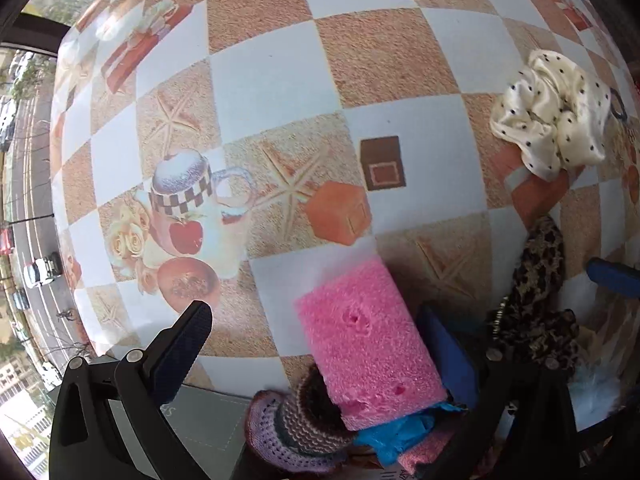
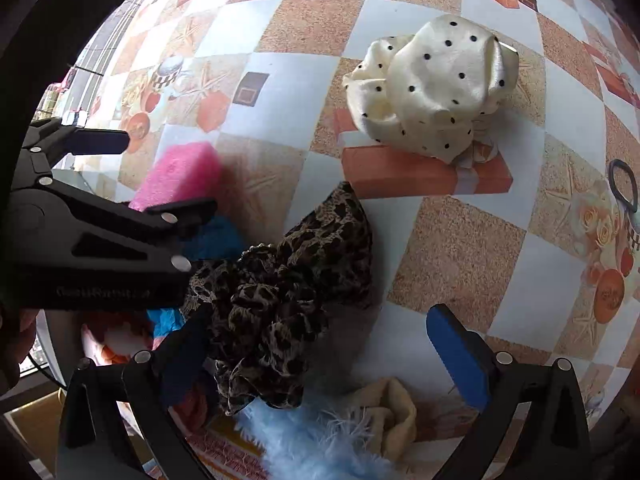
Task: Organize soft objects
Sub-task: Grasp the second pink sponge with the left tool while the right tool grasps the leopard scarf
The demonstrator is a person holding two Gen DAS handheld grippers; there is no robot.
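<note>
Left gripper spread wide with pink rectangular foam sponge lying between its jaws at lower centre, right gripper likewise open, leopard-print fabric scrunchie beside its left finger, cream polka-dot satin scrunchie upper right on checkered tablecloth.

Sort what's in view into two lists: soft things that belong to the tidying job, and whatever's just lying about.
Belongs to the job:
pink sponge
leopard-print scrunchie
cream polka-dot scrunchie
knitted purple piece
light blue fluffy item
yellow cloth

Just lying about:
black hair tie
patterned tablecloth, which is only the work surface
</note>
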